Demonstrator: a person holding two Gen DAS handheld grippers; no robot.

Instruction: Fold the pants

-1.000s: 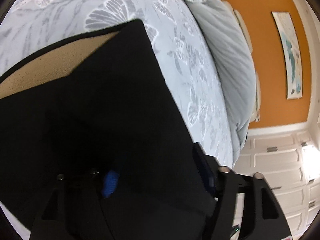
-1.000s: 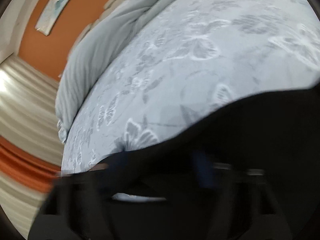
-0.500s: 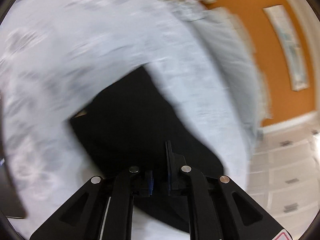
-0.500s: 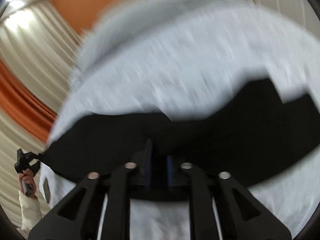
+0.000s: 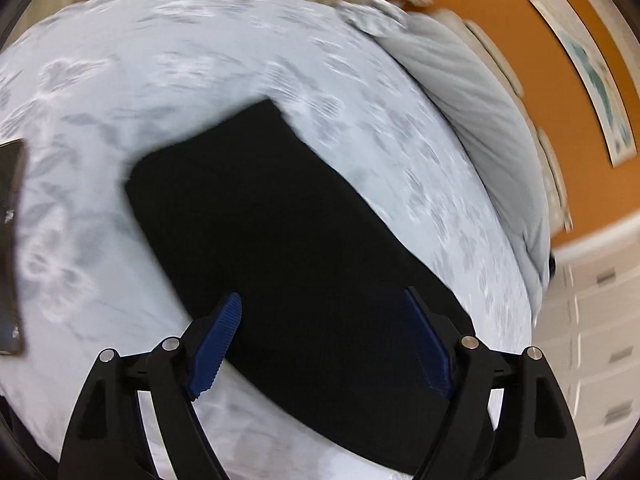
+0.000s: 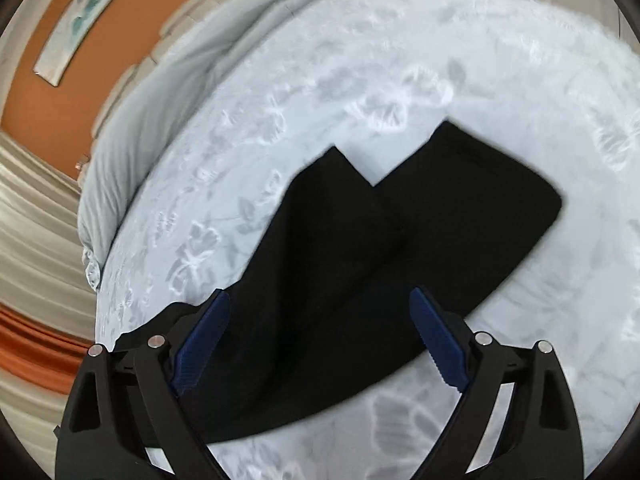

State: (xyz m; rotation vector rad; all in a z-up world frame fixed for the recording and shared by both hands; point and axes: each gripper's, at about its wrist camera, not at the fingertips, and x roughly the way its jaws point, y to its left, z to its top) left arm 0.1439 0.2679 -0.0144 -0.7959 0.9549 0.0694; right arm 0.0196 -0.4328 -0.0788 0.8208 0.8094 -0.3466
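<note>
Pants (image 6: 400,248): black cloth, matt, fine knit-like texture, lying smooth with no sheen. Bedspread (image 5: 200,60): pale grey-blue cloth, soft, woven butterfly and leaf pattern with a faint lustre. Duvet (image 5: 472,92) at 2 o'clock: plain grey cloth, matt, softly creased. Left gripper (image 5: 324,332) and right gripper (image 6: 320,328): black matt plastic arms, bright metal screw heads, blue ribbed pads (image 5: 218,340). Wall (image 5: 532,40): flat orange paint.

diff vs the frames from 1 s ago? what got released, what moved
Both let go: the left hand-held gripper and right hand-held gripper have just been opening, jaws now wide and clear of the black pants, which were draped close over the cameras and now lie folded on the bedspread. Bedspread and grey duvet unchanged.
</note>
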